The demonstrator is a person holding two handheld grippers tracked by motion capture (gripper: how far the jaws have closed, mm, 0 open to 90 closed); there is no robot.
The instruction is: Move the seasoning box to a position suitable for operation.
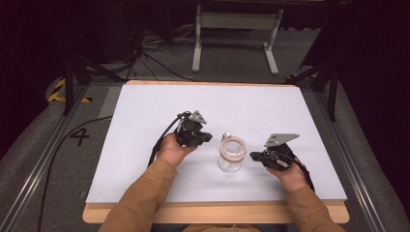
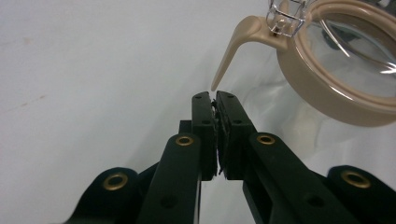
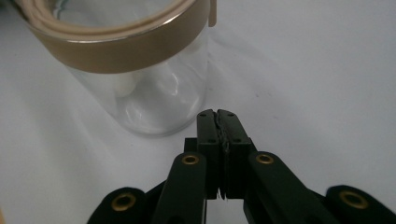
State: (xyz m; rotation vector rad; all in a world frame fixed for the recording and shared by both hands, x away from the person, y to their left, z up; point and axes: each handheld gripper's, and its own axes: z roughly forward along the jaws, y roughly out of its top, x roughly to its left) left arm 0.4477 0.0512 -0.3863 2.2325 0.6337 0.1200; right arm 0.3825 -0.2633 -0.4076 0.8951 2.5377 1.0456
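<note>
Near the tabletop's [image 1: 145,101] front edge, the right gripper [image 3: 218,114] sits with jaws closed on nothing, just beside the glass jar [image 1: 230,155]. The jar stands toward the front middle, between both grippers. The left gripper [image 2: 215,97], jaws together and empty, points at the jar's beige latch [image 2: 238,42].

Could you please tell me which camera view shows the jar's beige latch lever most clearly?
The left gripper view: the latch lever shows whole, curving down from the wire clasp on the jar. The high view shows a tiny clasp at the rim; the right gripper view shows the band and glass wall.
</note>
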